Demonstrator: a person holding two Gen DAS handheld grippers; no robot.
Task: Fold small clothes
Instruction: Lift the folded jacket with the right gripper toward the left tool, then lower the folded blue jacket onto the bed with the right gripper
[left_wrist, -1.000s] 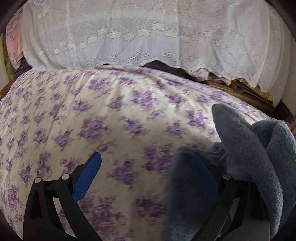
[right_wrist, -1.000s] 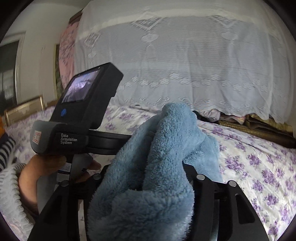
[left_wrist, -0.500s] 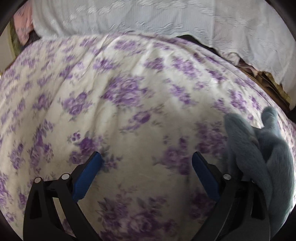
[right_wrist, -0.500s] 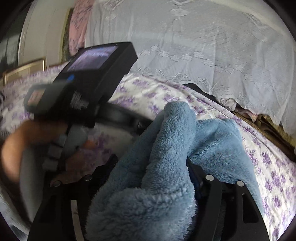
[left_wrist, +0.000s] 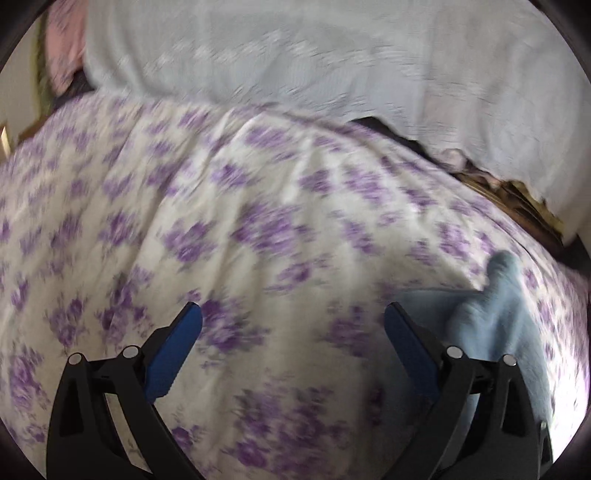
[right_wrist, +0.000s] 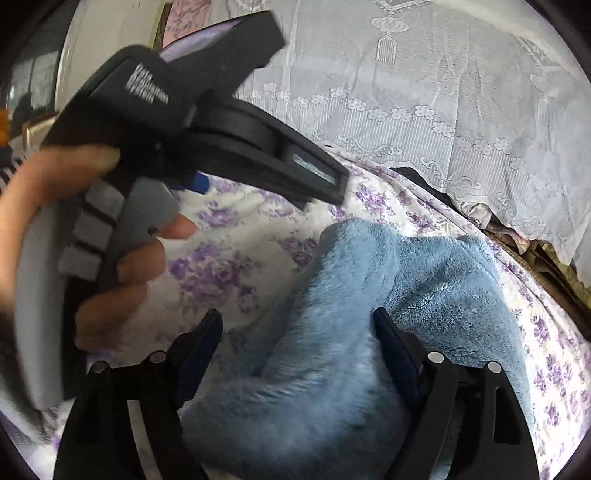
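A fluffy blue fleece garment (right_wrist: 424, 295) lies bunched on the purple-flowered bedspread (right_wrist: 229, 236). My right gripper (right_wrist: 295, 328) is open with the garment lying between and under its blue pads, not pinched. In the left wrist view the garment (left_wrist: 506, 317) shows at the lower right, beside the right pad. My left gripper (left_wrist: 291, 321) is open and empty above the bedspread (left_wrist: 258, 229). The left gripper's black body and the hand holding it (right_wrist: 122, 258) fill the left of the right wrist view.
A white lace cover (left_wrist: 332, 62) drapes over a raised pile along the back of the bed; it also shows in the right wrist view (right_wrist: 424, 92). Brownish fabric (left_wrist: 517, 192) sits under its right end. A pink cloth (left_wrist: 62, 48) hangs at the far left.
My right gripper has opened and let go of the blue garment, which now rests lower on the bed. My left gripper has swung away to the left, staying open.
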